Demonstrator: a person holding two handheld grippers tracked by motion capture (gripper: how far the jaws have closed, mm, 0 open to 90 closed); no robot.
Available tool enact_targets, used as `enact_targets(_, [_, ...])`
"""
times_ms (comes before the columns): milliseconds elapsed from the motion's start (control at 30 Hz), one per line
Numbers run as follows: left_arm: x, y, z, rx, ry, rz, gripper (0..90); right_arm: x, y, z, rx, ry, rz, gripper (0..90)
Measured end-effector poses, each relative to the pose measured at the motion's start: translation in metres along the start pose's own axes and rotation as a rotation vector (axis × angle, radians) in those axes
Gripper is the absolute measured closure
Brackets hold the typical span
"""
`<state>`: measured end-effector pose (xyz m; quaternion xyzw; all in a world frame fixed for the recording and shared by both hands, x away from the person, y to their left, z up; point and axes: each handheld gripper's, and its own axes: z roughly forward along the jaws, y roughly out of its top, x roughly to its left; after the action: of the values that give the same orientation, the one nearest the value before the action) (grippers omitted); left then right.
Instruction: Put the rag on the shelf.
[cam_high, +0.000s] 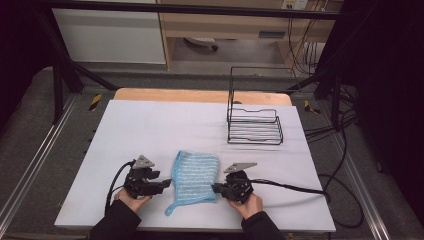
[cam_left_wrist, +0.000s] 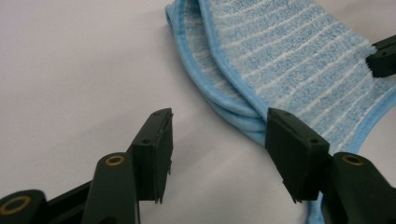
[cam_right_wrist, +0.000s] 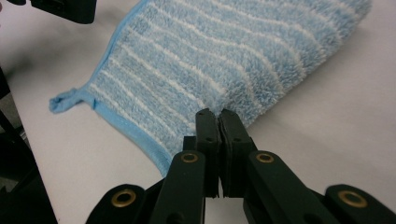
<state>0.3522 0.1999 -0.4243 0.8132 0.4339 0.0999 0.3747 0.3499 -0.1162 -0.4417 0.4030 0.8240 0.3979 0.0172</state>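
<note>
A blue striped cloth (cam_high: 195, 181) was laid flat on the white table (cam_high: 150, 125), folded over once, between the two grippers. The right gripper (cam_right_wrist: 218, 114) was pressed together on the cloth's fluffy edge, so that edge was pinched. The left gripper (cam_left_wrist: 217, 140) was held with its jaws apart; the folded blue edge was just past one fingertip (cam_left_wrist: 292, 140), and nothing was gripped there. One fold looked done. More folding seemed to be left, and the wire basket (cam_high: 255, 127) far behind the fingers was not yet used.
</note>
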Motion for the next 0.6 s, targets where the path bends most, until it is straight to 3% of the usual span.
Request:
enact_targets(133, [-0.001, 0.0, 0.0, -0.002, 0.002, 0.012, 38.2, -0.009, -0.003, -0.013, 0.017, -0.012, 0.0, 88.2])
enact_targets(267, [-0.003, 0.001, 0.0, -0.011, 0.006, 0.025, 35.0, -0.011, -0.009, -0.015, 0.043, -0.021, -0.008, 87.2])
enact_targets(367, [-0.003, 0.003, 0.0, -0.025, 0.01, 0.032, 29.8, -0.013, -0.011, -0.016, 0.022, -0.001, -0.002, 81.1])
enact_targets(467, [-0.003, 0.01, 0.0, -0.047, 0.021, 0.044, 22.6, -0.017, -0.008, -0.025, -0.051, 0.01, -0.017, 59.7])
enact_targets(533, [-0.002, 0.016, 0.001, -0.049, 0.026, 0.045, 21.1, -0.017, -0.006, -0.027, -0.069, 0.013, -0.013, 57.0])
enact_targets(567, [-0.001, 0.02, 0.001, -0.052, 0.027, 0.041, 18.2, -0.02, -0.004, -0.031, -0.092, 0.024, -0.012, 46.5])
enact_targets(600, [-0.001, 0.024, 0.002, -0.058, 0.03, 0.044, 18.2, -0.02, -0.004, -0.031, -0.092, 0.024, -0.012, 46.5])
